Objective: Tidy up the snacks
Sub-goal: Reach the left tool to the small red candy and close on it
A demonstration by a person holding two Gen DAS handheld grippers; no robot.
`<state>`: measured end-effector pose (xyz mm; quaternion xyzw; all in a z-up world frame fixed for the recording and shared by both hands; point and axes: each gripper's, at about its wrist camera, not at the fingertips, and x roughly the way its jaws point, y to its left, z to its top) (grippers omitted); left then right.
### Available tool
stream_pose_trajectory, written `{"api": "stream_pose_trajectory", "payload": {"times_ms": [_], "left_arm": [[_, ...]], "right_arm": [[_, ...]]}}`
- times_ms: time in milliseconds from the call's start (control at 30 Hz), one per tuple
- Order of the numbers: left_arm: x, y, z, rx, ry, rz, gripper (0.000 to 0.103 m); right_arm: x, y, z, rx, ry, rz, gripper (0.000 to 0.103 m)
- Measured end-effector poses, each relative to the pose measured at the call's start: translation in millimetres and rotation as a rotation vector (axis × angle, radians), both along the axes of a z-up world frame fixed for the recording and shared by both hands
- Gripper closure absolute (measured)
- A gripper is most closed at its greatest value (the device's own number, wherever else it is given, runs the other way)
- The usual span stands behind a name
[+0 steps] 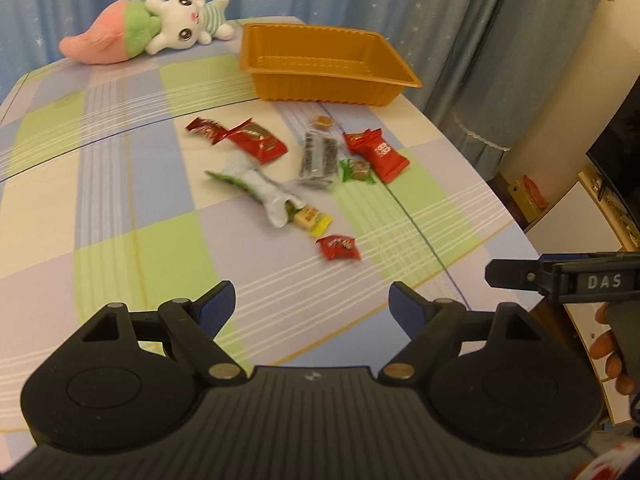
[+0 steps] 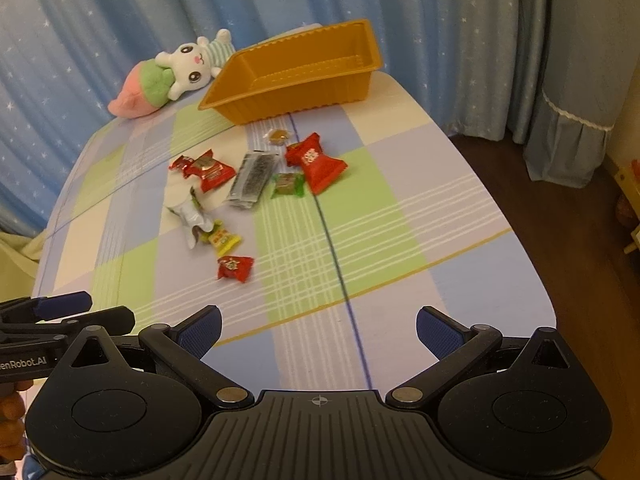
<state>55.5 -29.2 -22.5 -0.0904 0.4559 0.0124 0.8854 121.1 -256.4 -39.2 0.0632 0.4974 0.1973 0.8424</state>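
Observation:
Several wrapped snacks lie scattered mid-table: a small red candy (image 1: 338,247) (image 2: 235,268) nearest me, a yellow candy (image 1: 314,219) (image 2: 223,239), a silver-green wrapper (image 1: 260,192) (image 2: 190,216), a dark silver bar (image 1: 318,158) (image 2: 254,179), a green candy (image 1: 358,171) (image 2: 289,185) and red packs (image 1: 378,152) (image 2: 316,162). An empty orange tray (image 1: 320,88) (image 2: 296,96) stands behind them. My left gripper (image 1: 312,306) and right gripper (image 2: 318,330) are open and empty, hovering over the table's near edge.
A plush rabbit (image 1: 144,28) (image 2: 176,72) lies at the table's back left. Blue star curtains hang behind. The checked tablecloth (image 1: 120,200) covers the table. The right gripper shows at the right edge of the left wrist view (image 1: 560,278).

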Motion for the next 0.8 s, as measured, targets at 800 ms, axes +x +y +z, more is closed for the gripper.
{"api": "stream_pose_trajectory", "payload": {"times_ms": [800], "left_arm": [[57.4,-36.3,-58.6,0.057,0.01,0.022,0.051]], "right_arm": [[72.4,-50.0,-27.0,-0.028,0.055,-0.012,0.0]]}}
